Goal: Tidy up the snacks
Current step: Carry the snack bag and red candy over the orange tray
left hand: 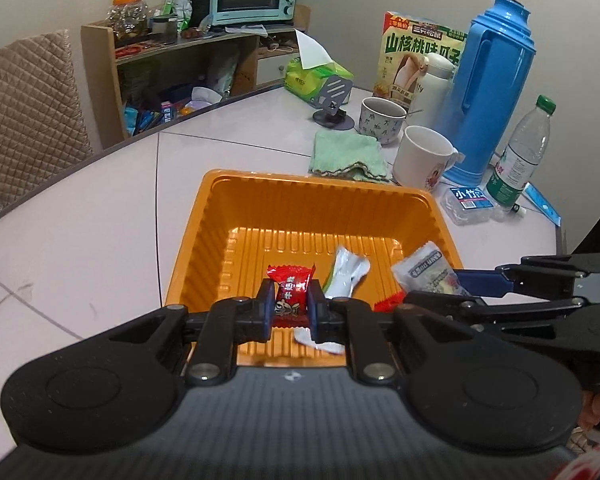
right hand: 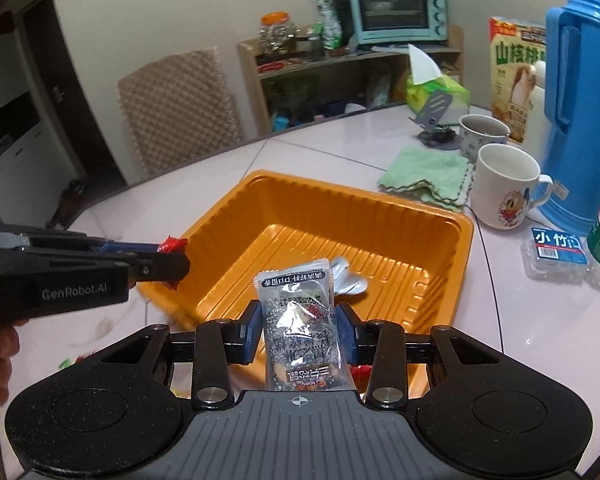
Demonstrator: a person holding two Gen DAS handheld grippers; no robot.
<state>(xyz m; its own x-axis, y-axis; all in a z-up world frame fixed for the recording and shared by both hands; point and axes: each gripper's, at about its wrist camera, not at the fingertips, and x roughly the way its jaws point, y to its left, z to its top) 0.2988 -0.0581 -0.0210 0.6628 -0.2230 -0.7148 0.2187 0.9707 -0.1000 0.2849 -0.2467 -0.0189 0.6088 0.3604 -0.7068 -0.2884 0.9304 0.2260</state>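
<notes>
Both wrist views look forward and down, close over the tray (left hand: 320, 200) (right hand: 440, 232), sharing it and the table (left hand: 80, 240) (right hand: 340, 148); each sees the other gripper.

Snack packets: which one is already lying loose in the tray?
The white packet, resting unheld on the orange tray; the red and grey ones are each gripped in tongs.

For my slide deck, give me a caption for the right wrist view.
Right gripper holds a grey snack packet over the orange tray; left gripper brings a red candy.
</notes>
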